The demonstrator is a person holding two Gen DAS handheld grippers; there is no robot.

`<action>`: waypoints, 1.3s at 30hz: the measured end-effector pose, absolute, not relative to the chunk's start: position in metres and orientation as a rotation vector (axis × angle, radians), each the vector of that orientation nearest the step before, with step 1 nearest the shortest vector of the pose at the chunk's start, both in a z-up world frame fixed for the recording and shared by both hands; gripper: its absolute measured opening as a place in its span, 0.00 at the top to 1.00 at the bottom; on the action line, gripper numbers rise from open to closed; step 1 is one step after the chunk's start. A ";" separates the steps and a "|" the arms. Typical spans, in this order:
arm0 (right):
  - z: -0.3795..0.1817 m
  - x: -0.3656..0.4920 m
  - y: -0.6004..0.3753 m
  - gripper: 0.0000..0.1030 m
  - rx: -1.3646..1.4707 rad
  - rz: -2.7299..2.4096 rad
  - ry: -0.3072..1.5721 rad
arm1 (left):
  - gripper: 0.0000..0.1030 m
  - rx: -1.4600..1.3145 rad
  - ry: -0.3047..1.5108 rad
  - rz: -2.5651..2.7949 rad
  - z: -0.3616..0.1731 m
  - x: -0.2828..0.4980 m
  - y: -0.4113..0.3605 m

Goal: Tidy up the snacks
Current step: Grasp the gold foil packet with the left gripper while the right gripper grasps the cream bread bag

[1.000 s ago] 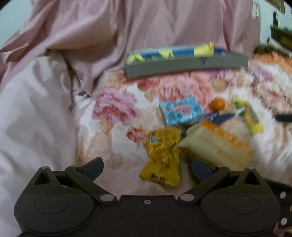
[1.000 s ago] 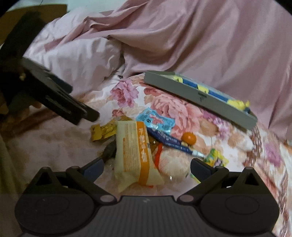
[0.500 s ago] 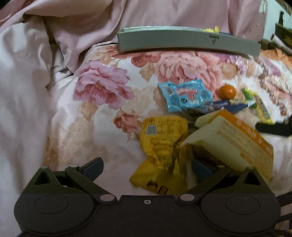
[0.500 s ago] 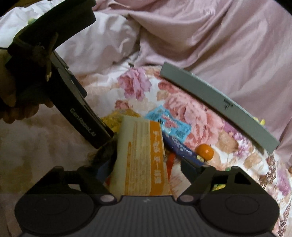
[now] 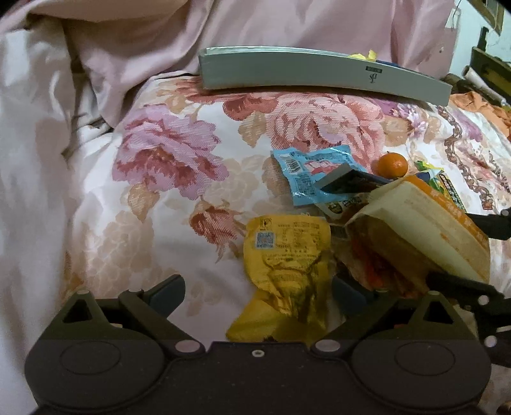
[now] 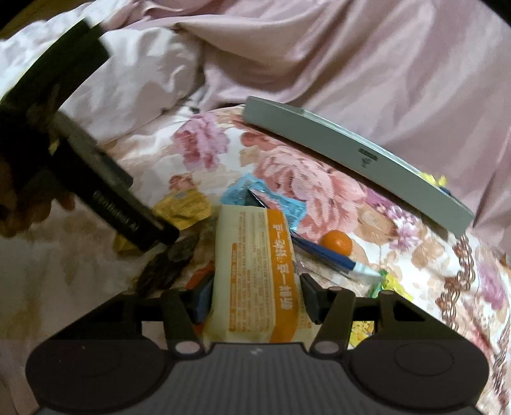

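A pile of snacks lies on a floral bedspread. My right gripper point(image 6: 255, 298) is shut on a cream and orange packet point(image 6: 255, 271), lifted at one end; it also shows in the left wrist view point(image 5: 424, 223). My left gripper point(image 5: 255, 290) is open, its fingers either side of a crumpled yellow packet point(image 5: 287, 268), seen in the right wrist view too point(image 6: 182, 207). A light blue packet point(image 5: 306, 172), a dark blue stick packet point(image 6: 322, 252) and a small orange point(image 5: 389, 164) lie behind. The grey tray point(image 5: 319, 71) stands at the back.
Pink bedding point(image 5: 287, 22) is bunched behind the tray point(image 6: 351, 153) and to the left. A green and yellow packet point(image 6: 388, 284) lies right of the pile. A brown wrapper point(image 6: 166, 265) lies under the left gripper's body point(image 6: 105, 194). Furniture point(image 5: 488, 70) shows at far right.
My right gripper has closed on the cream and orange packet and tipped its end up. My left gripper has moved forward and lower around the yellow packet, still open.
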State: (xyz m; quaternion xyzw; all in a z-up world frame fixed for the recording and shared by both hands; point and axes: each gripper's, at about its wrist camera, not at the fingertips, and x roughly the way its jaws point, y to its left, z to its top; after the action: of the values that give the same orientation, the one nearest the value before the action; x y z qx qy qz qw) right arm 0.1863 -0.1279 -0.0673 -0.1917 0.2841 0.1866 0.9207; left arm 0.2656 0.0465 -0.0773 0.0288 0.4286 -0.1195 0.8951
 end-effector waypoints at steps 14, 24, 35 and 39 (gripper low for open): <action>-0.074 0.188 -0.129 0.40 -0.394 0.395 0.603 | 0.34 0.183 0.932 -0.266 -0.068 0.259 0.041; -0.075 0.192 -0.130 0.40 -0.384 0.398 0.621 | 0.33 0.152 0.957 -0.293 -0.081 0.269 0.041; -0.084 0.188 -0.125 0.39 -0.428 0.409 0.621 | 0.54 0.021 0.956 -0.240 -0.073 0.268 0.051; -0.088 0.175 -0.114 0.44 -0.558 0.409 0.556 | 0.55 -0.067 0.952 -0.191 -0.068 0.265 0.058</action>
State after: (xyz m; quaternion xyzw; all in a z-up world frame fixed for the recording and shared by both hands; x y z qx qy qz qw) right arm 0.1753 -0.1136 -0.0876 -0.2701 0.2692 0.1977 0.9031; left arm 0.2647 0.0575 -0.0679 -0.0321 0.4573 -0.0919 0.8840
